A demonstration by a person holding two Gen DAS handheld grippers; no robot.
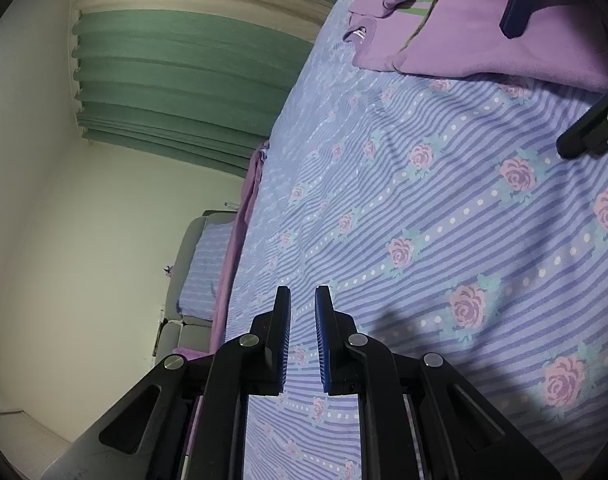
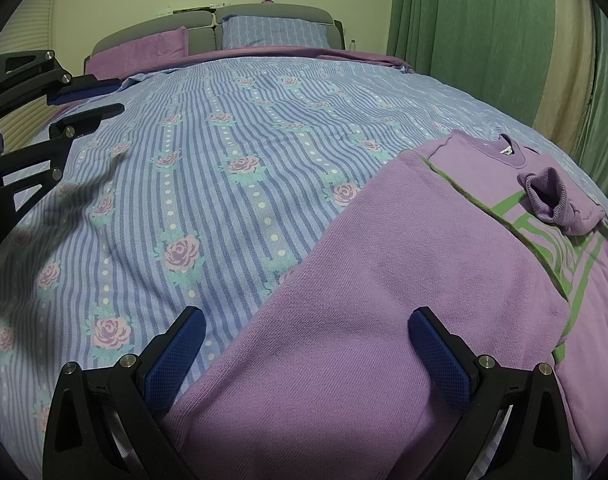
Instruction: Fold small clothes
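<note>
My right gripper (image 2: 304, 344) gapes over the soft, floppy sweater (image 2: 344, 280); left gripper (image 1: 303, 332) nearly closed, empty. I'd pinch its hem.

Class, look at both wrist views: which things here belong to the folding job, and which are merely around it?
Part of the job:
purple sweatshirt, partly folded on the bed
its ribbed cuff, lying on the chest
right gripper, open over the sweatshirt
left gripper, fingers a little apart, empty

Just around:
floral bedspread
pillows
green curtain
</note>
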